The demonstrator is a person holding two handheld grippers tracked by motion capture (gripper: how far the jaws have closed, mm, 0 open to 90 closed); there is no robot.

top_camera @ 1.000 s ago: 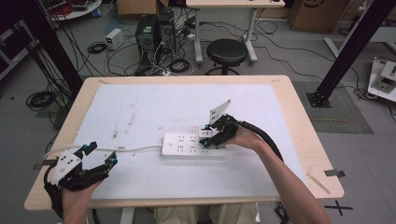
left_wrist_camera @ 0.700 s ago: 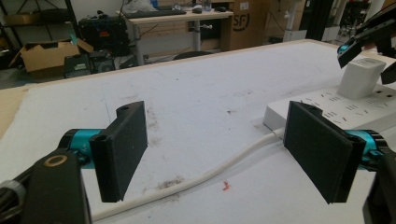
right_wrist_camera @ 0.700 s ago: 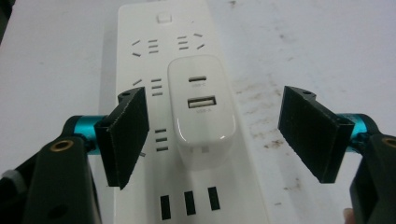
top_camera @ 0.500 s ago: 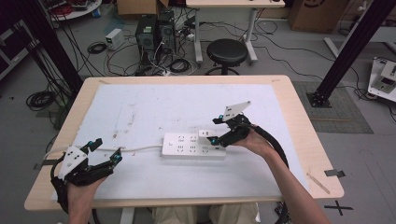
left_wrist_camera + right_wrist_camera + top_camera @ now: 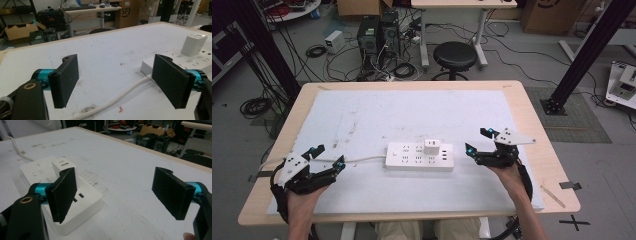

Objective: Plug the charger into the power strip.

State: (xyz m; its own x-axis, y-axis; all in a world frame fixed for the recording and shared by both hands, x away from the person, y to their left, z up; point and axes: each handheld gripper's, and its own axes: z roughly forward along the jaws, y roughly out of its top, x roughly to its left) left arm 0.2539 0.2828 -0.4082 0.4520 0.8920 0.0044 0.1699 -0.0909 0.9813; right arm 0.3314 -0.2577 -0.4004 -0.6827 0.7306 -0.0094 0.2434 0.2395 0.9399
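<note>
One power strip (image 5: 419,157) lies flat near the middle of the white mat (image 5: 412,110) that covers the table (image 5: 532,120), its long side facing the person, so both hands can come at it from the ends. One white charger (image 5: 431,147) stands upright in the strip's far row of sockets, seated flush as far as the high view shows; that reads as a plug-in job finished. One cord (image 5: 362,159) runs from the strip's left end toward the left edge of the table, passing just beside the left tongs (image 5: 326,157).

The left tongs rest low at the near left corner, jaws wide apart and holding nothing; in the left gripper view the cord (image 5: 117,98) lies on the mat between the two jaws without touching them. The right tongs (image 5: 478,140) sit to the right of the strip, apart from it, jaws also spread and empty. Both being open and off to the sides suggests the hands are parked clear of the strip. One black stool (image 5: 454,56) stands beyond the table.
</note>
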